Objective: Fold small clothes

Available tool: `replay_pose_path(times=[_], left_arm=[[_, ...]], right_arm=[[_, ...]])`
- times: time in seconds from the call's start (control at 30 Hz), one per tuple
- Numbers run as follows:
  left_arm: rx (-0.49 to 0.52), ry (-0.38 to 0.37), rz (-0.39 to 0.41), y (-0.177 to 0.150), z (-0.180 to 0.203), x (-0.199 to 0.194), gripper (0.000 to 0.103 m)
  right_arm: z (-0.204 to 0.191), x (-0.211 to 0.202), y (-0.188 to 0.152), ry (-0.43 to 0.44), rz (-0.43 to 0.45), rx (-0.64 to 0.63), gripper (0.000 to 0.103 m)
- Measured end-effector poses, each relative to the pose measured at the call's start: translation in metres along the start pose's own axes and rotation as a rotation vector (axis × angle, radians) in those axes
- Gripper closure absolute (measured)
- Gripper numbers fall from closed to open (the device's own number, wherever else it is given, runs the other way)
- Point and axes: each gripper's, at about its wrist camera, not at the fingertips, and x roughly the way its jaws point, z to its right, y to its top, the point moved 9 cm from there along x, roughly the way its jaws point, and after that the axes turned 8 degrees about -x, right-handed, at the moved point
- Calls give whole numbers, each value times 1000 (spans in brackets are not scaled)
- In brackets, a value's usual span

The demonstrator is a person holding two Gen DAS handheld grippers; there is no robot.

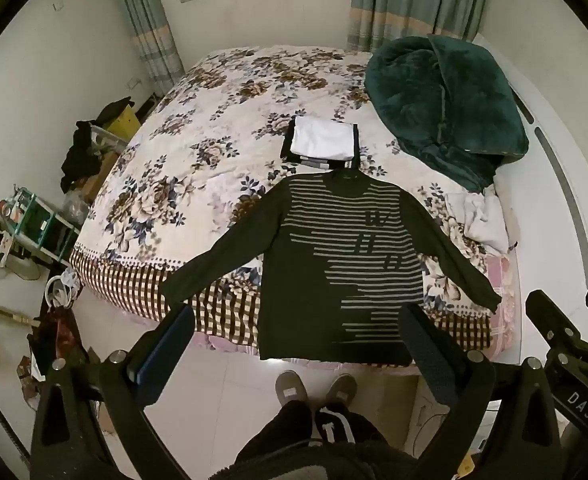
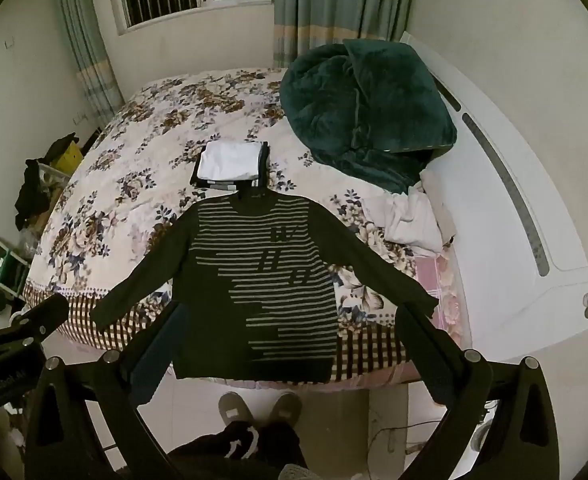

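Striped sweater (image 1: 334, 264) lies flat on the bed (image 1: 197, 152), sleeves out, hem at the near edge; unfolded. Folded stack (image 1: 321, 143) just beyond its collar looks done. My left gripper (image 1: 298, 344) and right gripper (image 2: 289, 344) are both spread, empty, held above the near edge.

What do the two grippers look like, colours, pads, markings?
Both are matte black frames with silver bolt heads and triangular cutouts. The left gripper has long fingers, one faced with a blue pad. The right gripper matches; its neighbouring body in the left view reads "DAS".
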Motion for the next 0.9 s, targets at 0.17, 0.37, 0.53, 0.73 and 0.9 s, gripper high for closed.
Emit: replay_pose_path(times=[0.17,0.37,0.53,0.73,0.9], left_arm=[[-4,-18,-10,-3,-4,0,0],[-8,-4,-9,-7,-10,2,0],[-12,-1,-7,-9,-13,2,0],[-10,-1,-13,-6,-10,3,0],[-13,1,-14,-7,-10,5,0]], right_arm=[[-1,-1,-1,4,0,-8,0],[-5,11,-10,6,-16,-15,0],[-8,11,-10,0,-26,-17,0],[-6,11,-9,5,-25,-21,0],[-5,12,-9,4,-27,-24,0]])
